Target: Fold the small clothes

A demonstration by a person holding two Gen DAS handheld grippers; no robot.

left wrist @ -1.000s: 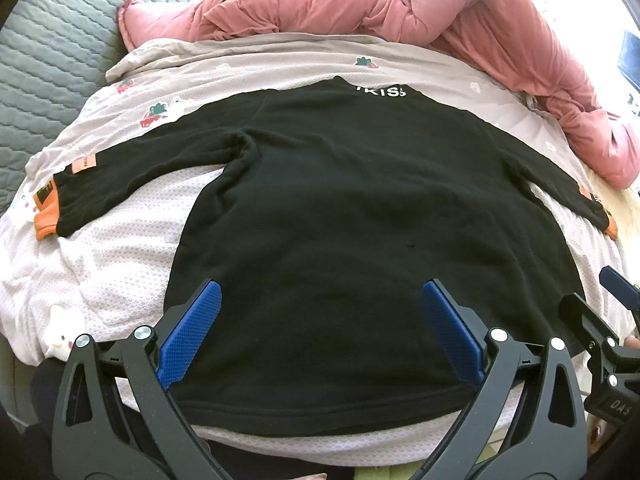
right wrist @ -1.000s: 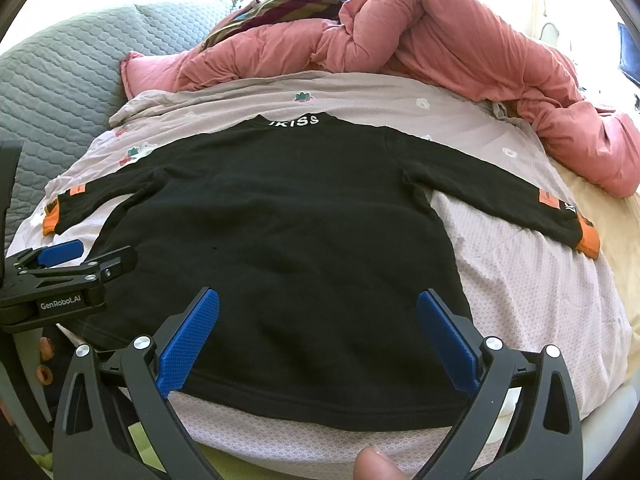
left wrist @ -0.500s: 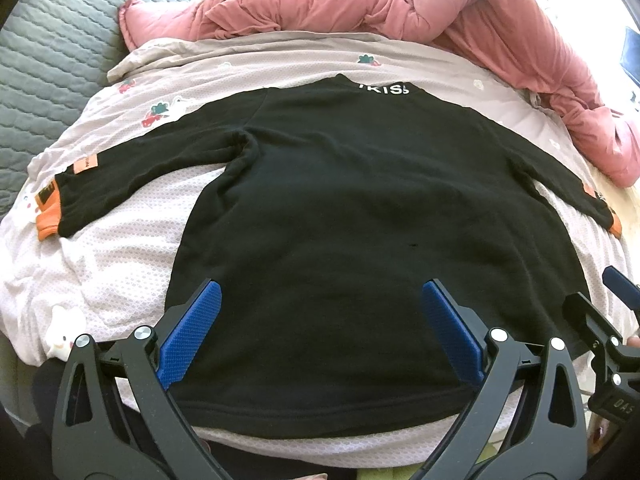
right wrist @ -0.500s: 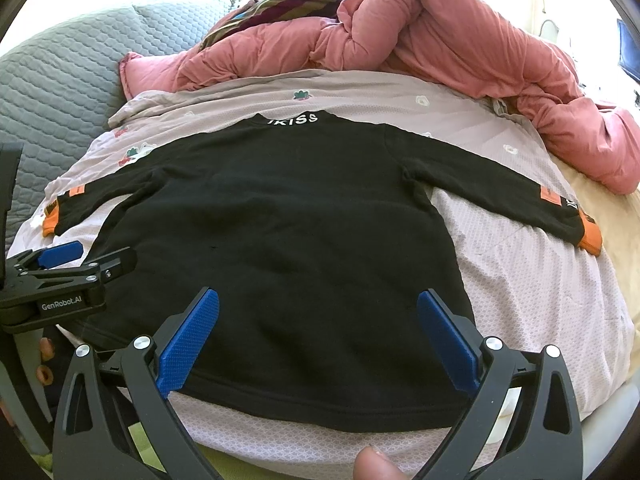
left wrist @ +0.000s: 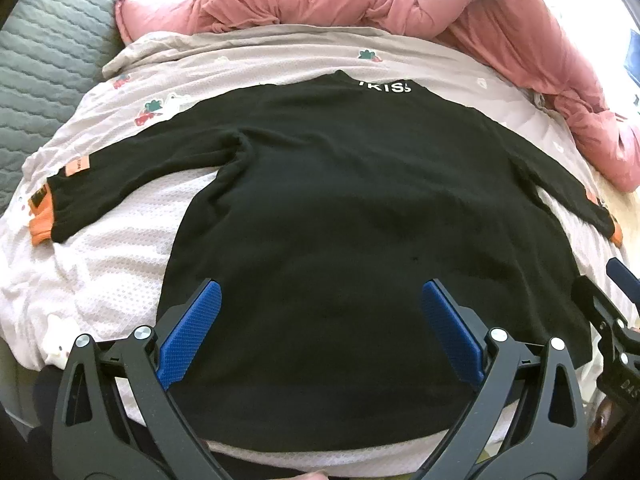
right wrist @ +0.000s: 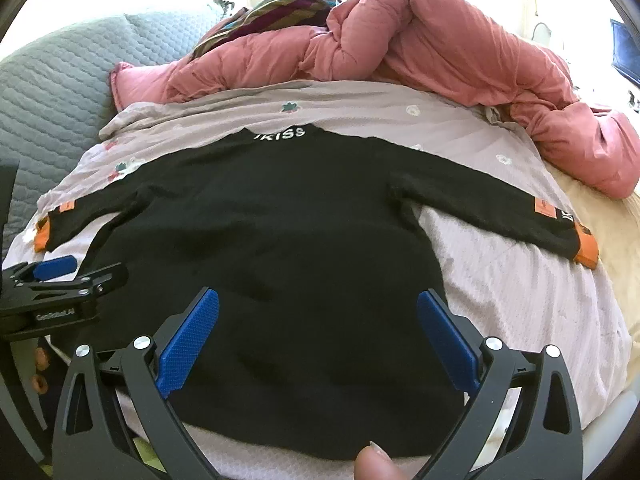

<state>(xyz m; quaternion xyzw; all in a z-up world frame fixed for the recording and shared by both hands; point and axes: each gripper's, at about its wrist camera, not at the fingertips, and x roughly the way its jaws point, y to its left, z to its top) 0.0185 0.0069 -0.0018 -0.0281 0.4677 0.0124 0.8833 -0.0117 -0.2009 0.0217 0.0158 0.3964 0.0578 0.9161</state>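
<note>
A bed covered in a pale lilac cotton sheet [left wrist: 120, 280] printed with small flowers fills both views. A crumpled salmon-pink padded quilt [right wrist: 460, 60] is heaped along its far side, with a striped multicoloured cloth [right wrist: 280, 8] poking out behind it. A grey quilted headboard or cushion [left wrist: 44, 48] rises at the far left, and bright daylight washes out the room beyond.

Spread flat in the middle of the sheet lies the small black long-sleeved sweatshirt [left wrist: 352, 208], neck away from the cameras, hem nearest, white lettering at the collar. Both sleeves are stretched out to the sides. Its left sleeve [left wrist: 132, 184] ends in an orange cuff, and the right sleeve [right wrist: 500, 212] likewise, with an orange patch just above the cuff.

The garment looks laid out and smoothed but not yet folded, so this reads as the start of the first fold. The next move probably calls for pinching a sleeve or side edge and carrying it across the body without dragging the rest.

The left gripper [left wrist: 320, 320] hovers over the hem with its blue-padded jaws spread wide, holding nothing. The right gripper [right wrist: 320, 320] hangs just beside it, equally spread and empty. A fingertip [right wrist: 372, 464] shows at the bottom edge of the right view.
</note>
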